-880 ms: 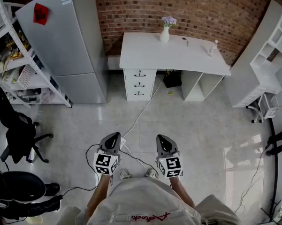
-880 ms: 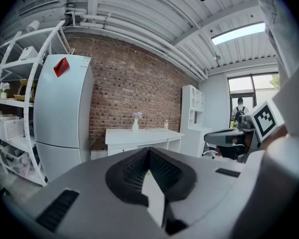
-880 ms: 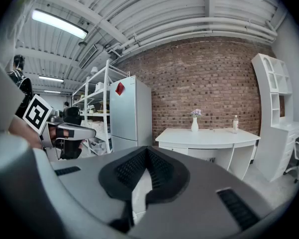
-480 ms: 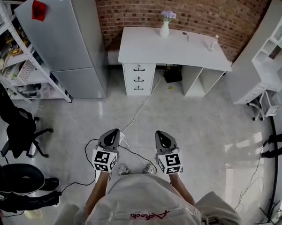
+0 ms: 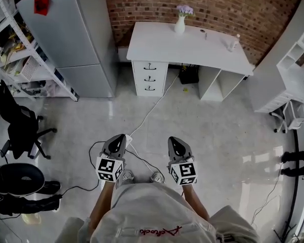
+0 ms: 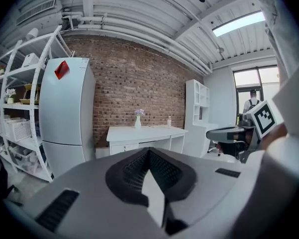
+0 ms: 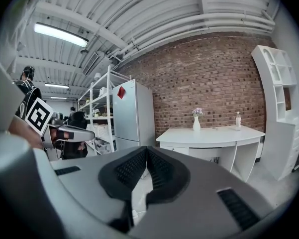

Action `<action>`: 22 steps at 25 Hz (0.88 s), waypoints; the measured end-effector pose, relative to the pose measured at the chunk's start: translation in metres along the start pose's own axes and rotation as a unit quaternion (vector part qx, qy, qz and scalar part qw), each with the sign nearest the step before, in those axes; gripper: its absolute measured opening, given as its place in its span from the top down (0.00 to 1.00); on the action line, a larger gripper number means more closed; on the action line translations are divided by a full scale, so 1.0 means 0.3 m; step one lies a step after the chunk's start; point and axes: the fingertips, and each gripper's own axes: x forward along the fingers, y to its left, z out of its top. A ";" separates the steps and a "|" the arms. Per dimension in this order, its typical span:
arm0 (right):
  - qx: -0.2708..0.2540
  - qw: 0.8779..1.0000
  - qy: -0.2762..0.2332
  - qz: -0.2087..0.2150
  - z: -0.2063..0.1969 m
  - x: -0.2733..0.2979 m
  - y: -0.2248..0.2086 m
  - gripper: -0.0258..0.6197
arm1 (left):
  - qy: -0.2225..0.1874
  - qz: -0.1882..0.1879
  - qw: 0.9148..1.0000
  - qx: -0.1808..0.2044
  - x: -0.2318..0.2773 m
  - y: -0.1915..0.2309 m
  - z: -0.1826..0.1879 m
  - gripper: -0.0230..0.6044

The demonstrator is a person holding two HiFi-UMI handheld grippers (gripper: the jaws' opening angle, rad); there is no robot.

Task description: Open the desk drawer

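A white desk (image 5: 192, 47) stands against the brick wall, far ahead of me. Its drawer unit (image 5: 150, 78) has three drawers with dark handles, all closed. My left gripper (image 5: 119, 141) and right gripper (image 5: 176, 145) are held side by side over the floor, well short of the desk. Both point toward it. Each is shut with nothing between its jaws. The left gripper view shows the desk (image 6: 144, 132) beyond the closed tips (image 6: 149, 150). In the right gripper view the desk (image 7: 211, 134) stands behind the closed tips (image 7: 147, 149).
A grey fridge (image 5: 71, 34) stands left of the desk, with metal shelving (image 5: 15, 44) further left. A white cable (image 5: 152, 113) runs across the floor from the desk toward me. Office chairs (image 5: 20, 135) stand at the left, a white bookcase (image 5: 288, 70) at the right.
The view has shifted slightly as I move over the floor; both grippers stay shut and side by side, pointing at the desk.
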 end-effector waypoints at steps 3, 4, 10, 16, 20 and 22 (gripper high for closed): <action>0.005 1.000 0.007 0.008 -0.025 -0.018 -0.056 0.93 | 0.011 0.021 1.000 -0.001 -0.008 -0.027 -0.022 0.94; 0.006 1.000 0.008 0.012 -0.031 -0.023 -0.070 0.93 | 0.014 0.028 0.999 -0.003 -0.012 -0.033 -0.030 0.94; 0.015 0.999 0.012 0.025 -0.063 -0.044 -0.121 0.93 | 0.035 0.048 0.998 -0.021 -0.031 -0.089 -0.102 0.94; 0.030 0.999 0.011 0.024 -0.070 -0.052 -0.146 0.93 | 0.040 0.040 0.998 -0.013 0.003 -0.122 -0.091 0.94; 0.033 0.999 0.005 0.016 -0.062 -0.041 -0.176 0.93 | 0.031 0.036 0.999 -0.008 0.056 -0.102 -0.057 0.94; 0.034 0.999 0.005 0.008 -0.061 -0.038 -0.193 0.93 | 0.030 0.029 0.999 -0.008 0.086 -0.100 -0.052 0.94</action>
